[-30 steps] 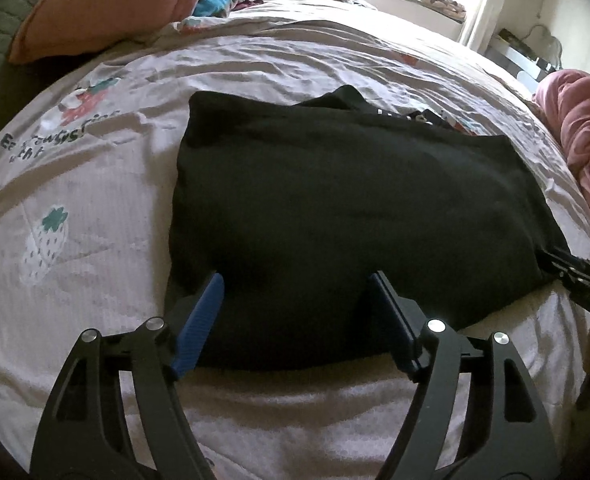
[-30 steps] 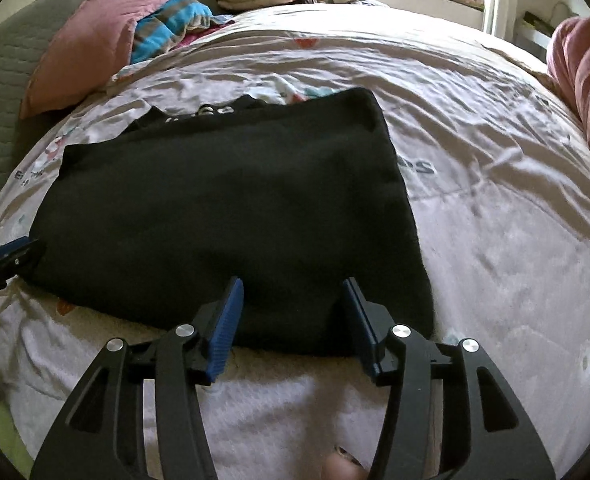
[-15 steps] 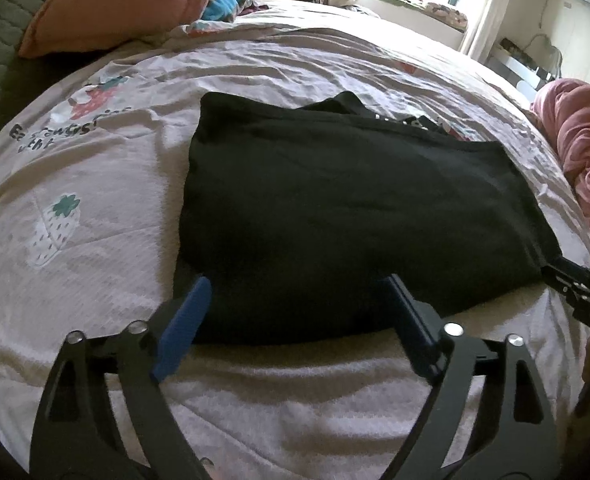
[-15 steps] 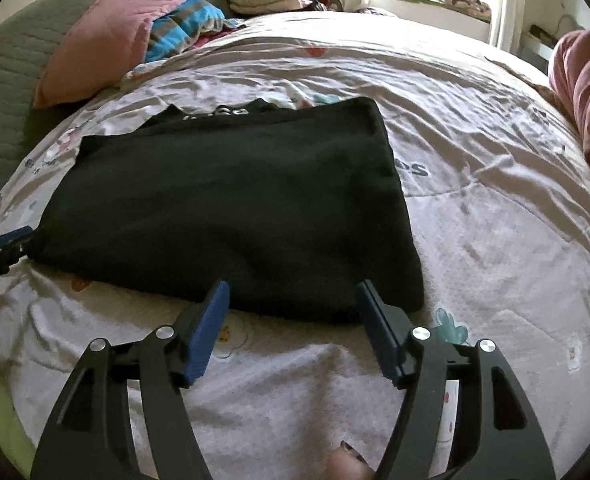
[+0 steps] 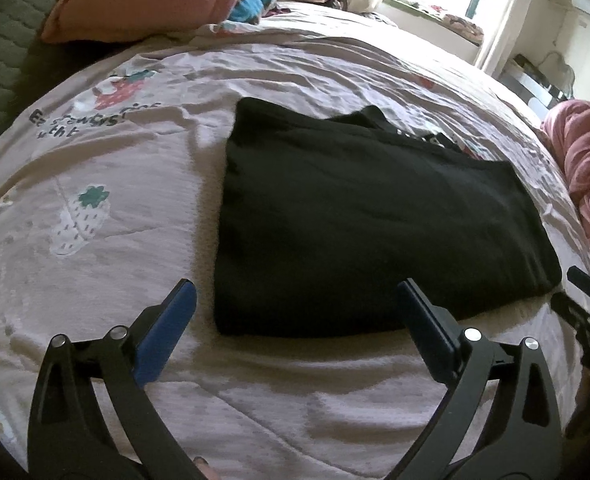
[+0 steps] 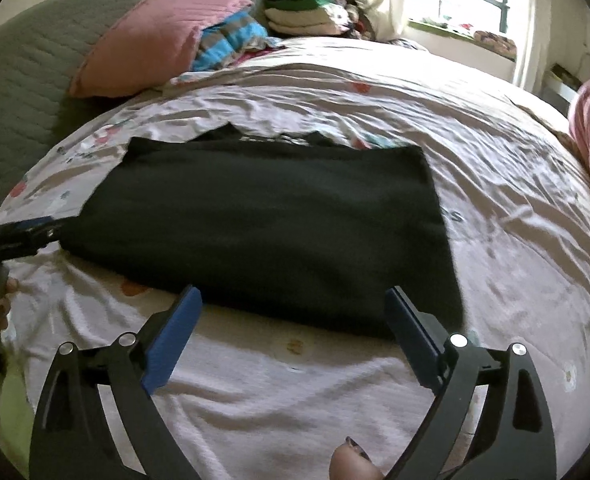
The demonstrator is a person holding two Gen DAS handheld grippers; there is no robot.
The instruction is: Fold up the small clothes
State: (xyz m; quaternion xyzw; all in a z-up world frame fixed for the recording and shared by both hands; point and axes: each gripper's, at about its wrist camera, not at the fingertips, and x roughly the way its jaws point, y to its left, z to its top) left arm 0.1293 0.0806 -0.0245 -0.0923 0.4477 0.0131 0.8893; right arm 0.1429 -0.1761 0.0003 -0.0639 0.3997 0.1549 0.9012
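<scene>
A black garment [image 5: 367,216] lies folded flat on the strawberry-print bed sheet [image 5: 95,168], with a printed collar edge peeking out at its far side. My left gripper [image 5: 295,296] hovers just in front of the garment's near left corner, its jaws opening wide and nothing between the pads. In the right wrist view the same garment [image 6: 271,220] fills the middle. My right gripper [image 6: 295,300] hangs over its near right edge, jaws also opening, clear of the cloth. The other gripper's tip shows at each view's side.
A pink pillow [image 6: 155,36] and a striped blue cloth [image 6: 227,40] lie at the bed's head, with stacked folded clothes [image 6: 303,12] behind. A pink blanket [image 5: 587,176] is heaped on the right. A green headboard [image 6: 23,80] stands left; a window is beyond.
Both grippers have spread their jaws from around the garment's near edge and pulled back and up, so the black cloth now lies free on the sheet.
</scene>
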